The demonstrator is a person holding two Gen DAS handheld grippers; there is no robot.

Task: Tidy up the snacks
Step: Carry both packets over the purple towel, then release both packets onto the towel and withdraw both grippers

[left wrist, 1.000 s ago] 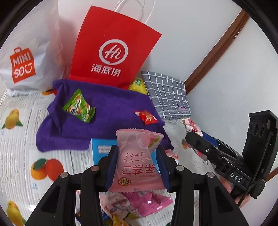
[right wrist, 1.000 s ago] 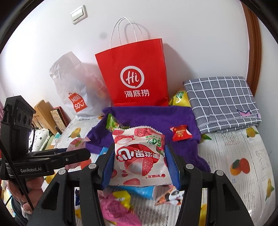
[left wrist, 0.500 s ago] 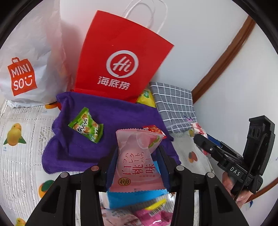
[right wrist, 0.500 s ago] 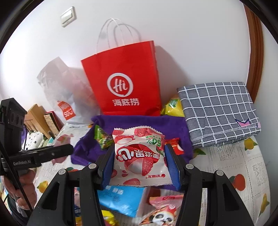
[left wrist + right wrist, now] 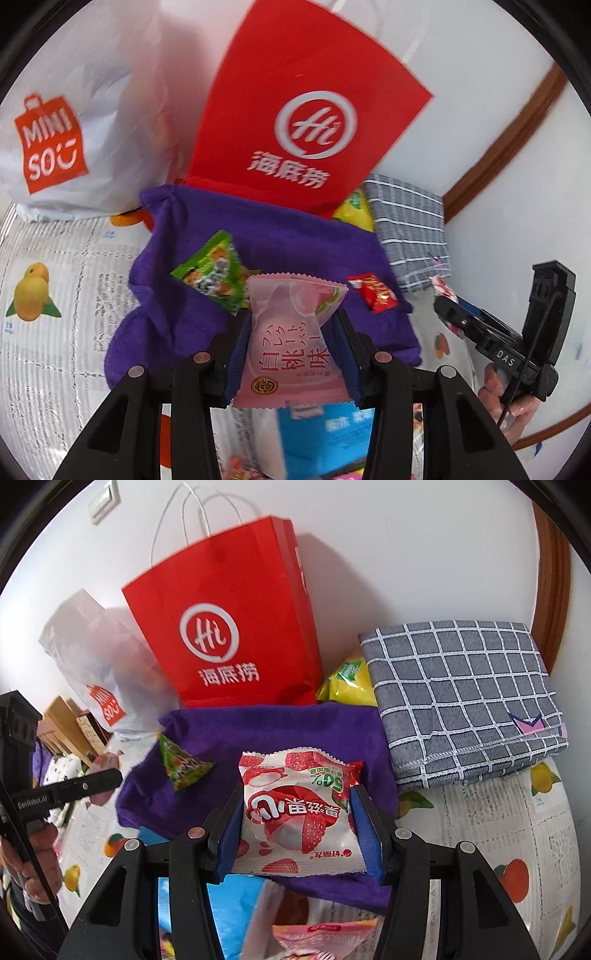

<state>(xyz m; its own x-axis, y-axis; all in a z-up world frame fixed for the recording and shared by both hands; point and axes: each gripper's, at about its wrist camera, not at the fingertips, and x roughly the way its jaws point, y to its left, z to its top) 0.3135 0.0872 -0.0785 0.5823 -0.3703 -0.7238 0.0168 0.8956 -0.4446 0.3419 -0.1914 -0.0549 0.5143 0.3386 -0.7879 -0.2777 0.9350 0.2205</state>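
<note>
My left gripper (image 5: 291, 347) is shut on a pink peach-flavour snack packet (image 5: 291, 354), held above the near edge of a purple cloth (image 5: 295, 236). My right gripper (image 5: 297, 812) is shut on a white and red lychee snack packet (image 5: 299, 812) over the same purple cloth (image 5: 266, 734). On the cloth lie a green candy packet (image 5: 212, 271) (image 5: 181, 768) and a small red candy (image 5: 375, 291), which in the right wrist view is almost hidden behind the lychee packet. The right gripper shows at the right edge of the left wrist view (image 5: 443, 306), and the left gripper at the left edge of the right wrist view (image 5: 114, 775).
A red paper bag (image 5: 310, 122) (image 5: 229, 627) and a white Miniso plastic bag (image 5: 59, 140) (image 5: 99, 672) stand behind the cloth against the wall. A folded grey checked cloth (image 5: 458, 698) and a yellow packet (image 5: 347, 686) lie at the right. A blue packet (image 5: 317, 435) and other snacks lie below the grippers.
Both grippers have moved forward toward the purple cloth and the red bag, which now look larger and closer. Each still holds its packet the same way.
</note>
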